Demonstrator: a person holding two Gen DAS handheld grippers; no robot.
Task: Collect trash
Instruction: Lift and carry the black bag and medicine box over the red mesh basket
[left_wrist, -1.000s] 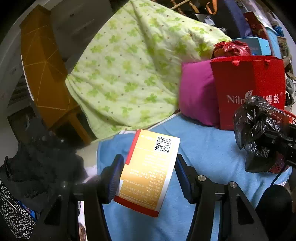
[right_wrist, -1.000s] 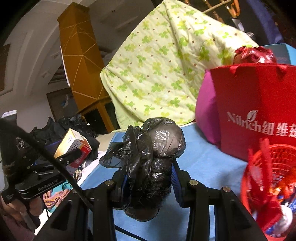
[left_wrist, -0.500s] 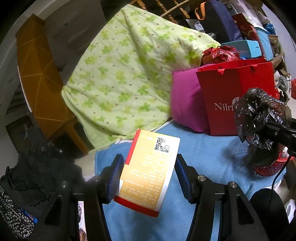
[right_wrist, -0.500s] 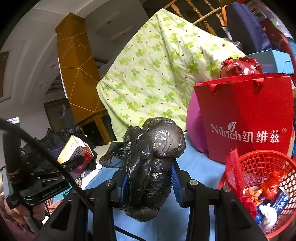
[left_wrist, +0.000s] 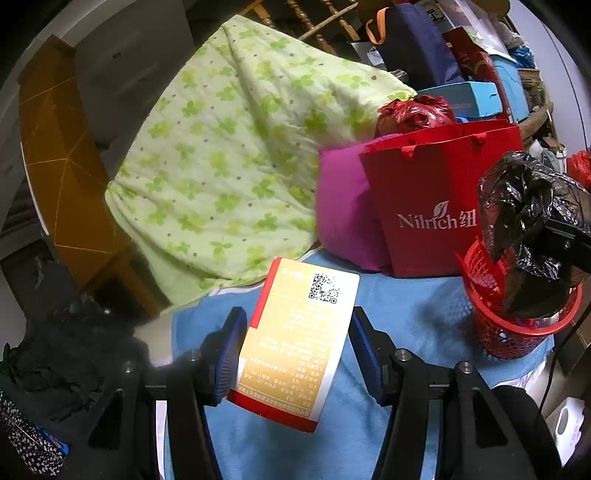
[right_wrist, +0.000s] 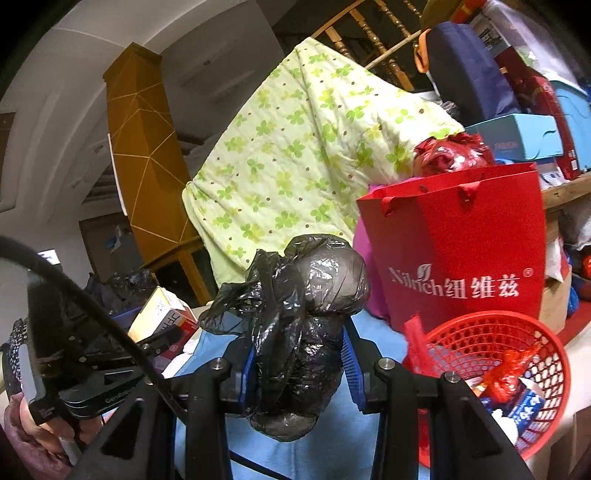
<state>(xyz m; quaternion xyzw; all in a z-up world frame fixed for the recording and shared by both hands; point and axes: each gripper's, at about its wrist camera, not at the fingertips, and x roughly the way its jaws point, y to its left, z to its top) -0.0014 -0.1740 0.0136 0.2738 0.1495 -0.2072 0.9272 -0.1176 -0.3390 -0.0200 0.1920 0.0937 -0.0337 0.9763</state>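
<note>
We carry both finds toward the red basket (right_wrist: 491, 354)—left gripper (left_wrist: 295, 354) clamping the carton (left_wrist: 299, 343), right gripper (right_wrist: 299, 365) the black bag (right_wrist: 299, 325)—for dumping.

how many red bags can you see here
2 red bags: a paper gift bag standing behind the basket, and a crumpled plastic bag just behind the gift bag's top edge. More may be hidden in the clutter.

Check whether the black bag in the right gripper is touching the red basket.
Cannot tell. In the left wrist view the black bag overlaps the red basket; in the right wrist view it shows beside the basket, but depth is unclear.
</note>
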